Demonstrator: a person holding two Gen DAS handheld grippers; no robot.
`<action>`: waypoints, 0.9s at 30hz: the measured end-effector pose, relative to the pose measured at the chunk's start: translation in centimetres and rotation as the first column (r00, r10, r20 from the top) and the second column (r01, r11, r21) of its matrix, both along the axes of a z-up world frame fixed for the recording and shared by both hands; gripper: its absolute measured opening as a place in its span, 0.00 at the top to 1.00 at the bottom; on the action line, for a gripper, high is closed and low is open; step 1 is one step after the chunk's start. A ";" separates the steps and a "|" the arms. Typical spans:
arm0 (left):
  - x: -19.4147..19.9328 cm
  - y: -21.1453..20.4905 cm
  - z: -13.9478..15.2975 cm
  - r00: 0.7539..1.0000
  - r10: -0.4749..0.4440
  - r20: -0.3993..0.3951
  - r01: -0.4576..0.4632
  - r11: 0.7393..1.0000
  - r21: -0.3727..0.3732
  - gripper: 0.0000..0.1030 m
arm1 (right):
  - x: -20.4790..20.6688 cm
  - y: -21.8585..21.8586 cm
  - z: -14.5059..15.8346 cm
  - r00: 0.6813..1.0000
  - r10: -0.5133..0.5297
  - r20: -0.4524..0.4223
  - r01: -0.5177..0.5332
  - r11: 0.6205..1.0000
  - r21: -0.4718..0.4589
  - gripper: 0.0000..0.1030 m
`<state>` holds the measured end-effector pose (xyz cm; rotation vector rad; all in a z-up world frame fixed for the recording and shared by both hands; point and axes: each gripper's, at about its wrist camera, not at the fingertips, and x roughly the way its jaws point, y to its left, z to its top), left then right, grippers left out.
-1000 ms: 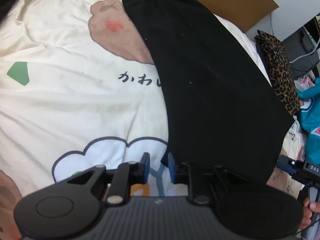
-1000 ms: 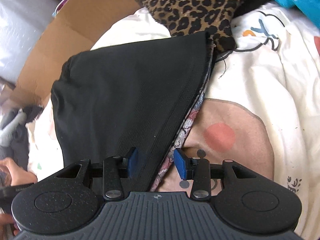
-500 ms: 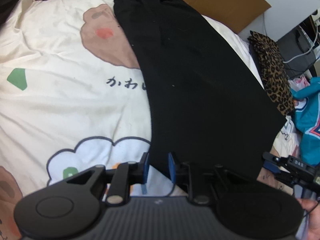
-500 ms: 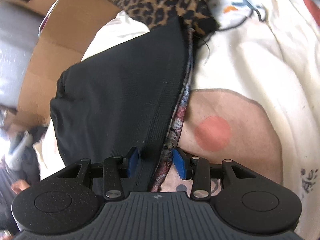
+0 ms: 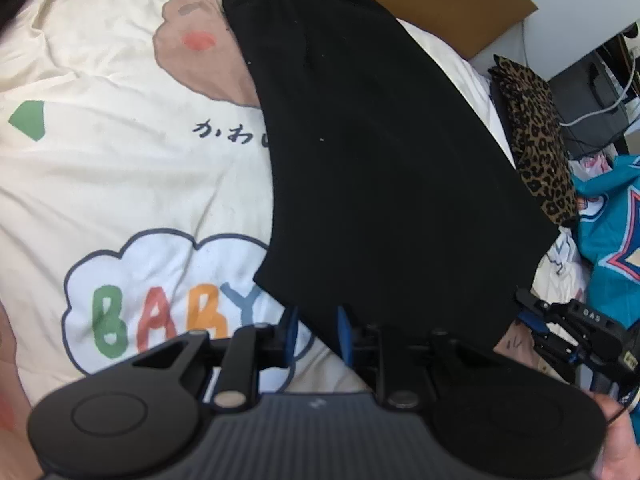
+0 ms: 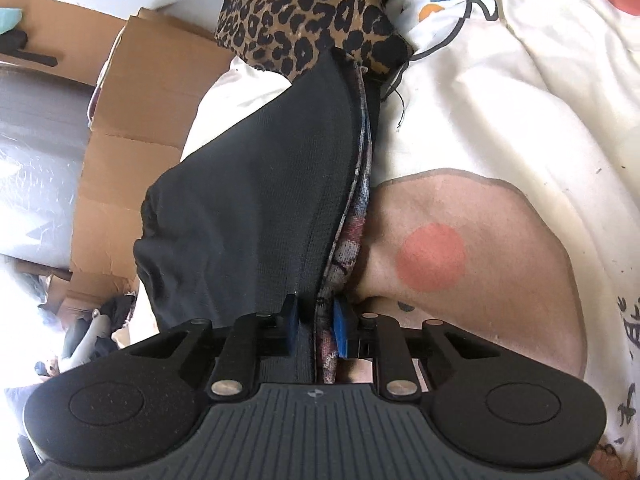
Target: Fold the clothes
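The long black knit garment [image 5: 384, 152] is clamped at its near corners by left tool [image 5: 314, 330] and right tool [image 6: 314, 326] (just closing); its long axis runs far.

Daylit cartoon-print bedsheet [image 5: 100, 184], flattened cardboard [image 6: 132, 92], perhaps a white wall behind.

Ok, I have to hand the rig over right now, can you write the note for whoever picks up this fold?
Left gripper: jaws shut on the near corner of the black garment.
Right gripper: jaws have just closed on the garment's other near edge, pinching the black layer and a patterned lining together.
The garment lies spread on the cartoon-print bedsheet, its far end near the cardboard; a leopard-print cloth sits beside it.
Done: both near corners gripped.
Left: no fold is laid yet; probably carry the held edge over towards the far end, then flatten.
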<state>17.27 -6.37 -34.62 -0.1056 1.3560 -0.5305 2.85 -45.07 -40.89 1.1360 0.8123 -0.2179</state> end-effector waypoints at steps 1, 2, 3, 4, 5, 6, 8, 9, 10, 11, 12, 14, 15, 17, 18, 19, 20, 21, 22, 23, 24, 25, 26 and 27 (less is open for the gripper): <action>-0.1 0.0 0.0 1.000 -0.003 -0.001 0.003 1.000 -0.001 0.78 | 0.0 0.0 0.1 1.000 0.001 -0.005 -0.001 1.000 -0.002 0.81; -0.1 -0.1 0.1 1.000 -0.005 -0.002 0.005 1.000 -0.001 0.78 | -0.1 -0.1 0.2 1.000 0.000 -0.003 0.000 1.000 0.000 0.81; -0.2 -0.1 0.1 1.000 -0.007 -0.003 0.007 1.000 -0.003 0.77 | -0.2 -0.1 0.3 1.000 -0.001 0.000 0.001 1.000 0.002 0.81; -0.3 -0.1 0.1 1.000 -0.007 -0.005 0.007 1.000 -0.005 0.76 | -0.3 -0.1 0.3 1.000 0.000 -0.005 0.000 1.000 0.000 0.81; -0.3 -0.1 0.1 1.000 -0.008 -0.007 0.008 1.000 -0.005 0.75 | -0.4 -0.1 0.3 1.000 -0.002 -0.008 0.002 1.000 0.000 0.81; -0.3 -0.1 0.0 1.000 -0.010 -0.008 0.010 1.000 -0.004 0.75 | -0.4 -0.1 0.4 1.000 -0.003 -0.012 0.003 1.000 0.000 0.81; -0.3 -0.1 -0.1 1.000 -0.011 -0.010 0.011 1.000 -0.003 0.75 | -0.7 -0.2 0.7 1.000 -0.022 -0.021 0.022 1.000 -0.013 0.81; -0.3 -0.1 -0.1 1.000 -0.011 -0.010 0.010 1.000 -0.004 0.75 | -0.9 -0.4 0.7 0.999 -0.041 -0.017 0.041 0.999 -0.007 0.81; -0.3 -0.1 -0.2 1.000 -0.011 -0.011 0.011 1.000 -0.004 0.75 | -1.1 -0.6 0.7 0.999 -0.054 -0.009 0.054 0.999 0.001 0.81; -0.3 -0.1 -0.2 1.000 -0.012 -0.012 0.012 1.000 -0.004 0.75 | -1.2 -0.8 0.8 0.998 -0.067 -0.002 0.067 0.998 0.009 0.81; -0.3 -0.1 -0.3 1.000 -0.012 -0.013 0.012 1.000 -0.003 0.75 | -1.1 -0.9 0.6 0.997 -0.071 0.003 0.071 0.997 0.020 0.80; -0.4 -0.1 -0.3 1.000 -0.013 -0.018 0.013 1.000 -0.003 0.75 | -1.2 -1.0 0.5 0.996 -0.085 0.006 0.085 0.996 0.041 0.79; -0.4 0.0 -0.3 1.000 -0.016 -0.017 0.016 1.000 -0.003 0.75 | -1.4 -1.1 0.4 0.995 -0.096 0.004 0.096 0.994 0.049 0.78; -0.4 0.1 -0.3 1.000 -0.020 -0.015 0.020 1.000 -0.005 0.75 | -1.8 -1.3 0.5 0.993 -0.121 0.004 0.120 0.991 0.050 0.76; -0.5 0.1 -0.3 1.000 -0.020 -0.014 0.020 1.000 -0.006 0.75 | -2.1 -1.4 0.8 0.991 -0.134 0.005 0.134 0.990 0.043 0.75; -0.4 0.1 -0.3 1.000 -0.020 -0.014 0.020 1.000 -0.006 0.74 | -2.1 -1.4 0.7 0.991 -0.136 0.011 0.135 0.989 0.053 0.75; -0.4 0.0 -0.3 1.000 -0.020 -0.014 0.020 1.000 -0.006 0.74 | -2.1 -1.4 0.7 0.990 -0.138 0.017 0.136 0.989 0.065 0.74; -0.4 0.0 -0.4 1.000 -0.018 -0.015 0.018 1.000 -0.007 0.74 | -2.0 -1.4 0.6 0.990 -0.139 0.024 0.137 0.988 0.077 0.72; -0.4 0.0 -0.5 1.000 -0.015 -0.018 0.015 1.000 -0.007 0.74 | -2.0 -1.4 0.6 0.990 -0.141 0.030 0.137 0.987 0.088 0.71; -0.4 0.0 -0.5 1.000 -0.013 -0.021 0.013 1.000 -0.008 0.74 | -2.0 -1.4 0.6 0.989 -0.142 0.036 0.138 0.985 0.100 0.67; -0.4 -0.1 -0.6 1.000 -0.012 -0.023 0.012 1.000 -0.008 0.74 | -2.0 -1.5 0.5 0.989 -0.144 0.042 0.138 0.984 0.112 0.65; -0.4 -0.1 -0.6 1.000 -0.012 -0.024 0.012 1.000 -0.009 0.74 | -1.9 -1.4 0.3 0.989 -0.141 0.039 0.135 0.983 0.123 0.65; -0.5 -0.1 -0.5 1.000 -0.014 -0.024 0.013 1.000 -0.010 0.74 | -1.9 -1.3 0.1 0.990 -0.139 0.031 0.134 0.983 0.124 0.65; -0.5 -0.1 -0.5 1.000 -0.015 -0.023 0.014 1.000 -0.012 0.73 | -1.9 -1.2 -0.2 0.990 -0.138 0.021 0.134 0.983 0.125 0.65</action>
